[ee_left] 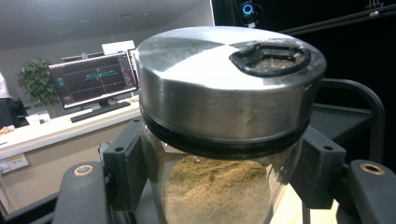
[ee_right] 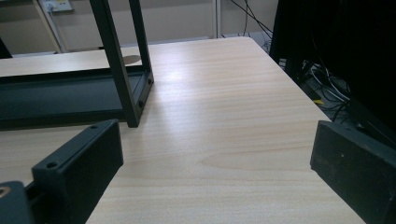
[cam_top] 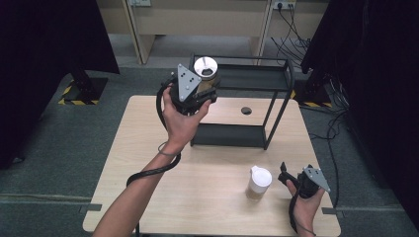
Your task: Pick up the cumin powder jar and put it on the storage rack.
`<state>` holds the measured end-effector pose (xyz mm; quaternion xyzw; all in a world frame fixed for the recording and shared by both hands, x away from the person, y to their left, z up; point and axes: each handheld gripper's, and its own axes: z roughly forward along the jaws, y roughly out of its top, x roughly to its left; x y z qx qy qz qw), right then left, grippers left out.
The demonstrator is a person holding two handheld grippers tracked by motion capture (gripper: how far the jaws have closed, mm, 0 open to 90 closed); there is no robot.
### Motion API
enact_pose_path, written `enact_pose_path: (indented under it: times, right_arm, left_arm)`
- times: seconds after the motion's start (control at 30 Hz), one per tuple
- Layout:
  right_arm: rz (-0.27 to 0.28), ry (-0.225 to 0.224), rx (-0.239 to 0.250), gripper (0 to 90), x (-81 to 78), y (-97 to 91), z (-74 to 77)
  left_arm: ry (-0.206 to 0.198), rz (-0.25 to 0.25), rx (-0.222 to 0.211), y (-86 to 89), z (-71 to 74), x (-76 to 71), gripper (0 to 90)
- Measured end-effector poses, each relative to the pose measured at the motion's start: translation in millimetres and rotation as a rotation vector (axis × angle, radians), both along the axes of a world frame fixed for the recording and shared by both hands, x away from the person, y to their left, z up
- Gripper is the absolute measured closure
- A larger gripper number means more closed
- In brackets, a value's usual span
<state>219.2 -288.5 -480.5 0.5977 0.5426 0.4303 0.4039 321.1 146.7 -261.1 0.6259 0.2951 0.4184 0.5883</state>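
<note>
Jar (cam_top: pixel 206 74) hangs beside black rack (cam_top: pixel 276 79); white-lidded jar (cam_top: pixel 259 182) stands apart.

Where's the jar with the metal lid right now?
In the high view, the jar is up off the table, clamped in the left gripper by the top shelf of the black rack.

Even overhead light keeps the counter (cam_top: pixel 212 163) bright in the high view, while black curtains swallow both sides. The jar's steel lid (ee_left: pixel 224 60) carries broad white glare (the monitor behind it is soft). A pale sheen streaks the wood in the right gripper view.
</note>
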Motion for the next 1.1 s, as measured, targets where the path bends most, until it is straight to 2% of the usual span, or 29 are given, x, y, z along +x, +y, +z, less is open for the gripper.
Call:
enact_pose_path:
  times: [0.63,1.1]
  right_arm:
    - [0.005,-0.002,-0.007,2.5,0.3,0.2,-0.2]
    - [0.008,-0.001,-0.017,2.6,0.2,1.3,-0.1]
  left_arm:
    - [0.072,0.032,0.015,-15.8,25.7,37.3,30.9]
    - [0.146,0.042,0.023,-20.1,38.3,52.6,30.9]
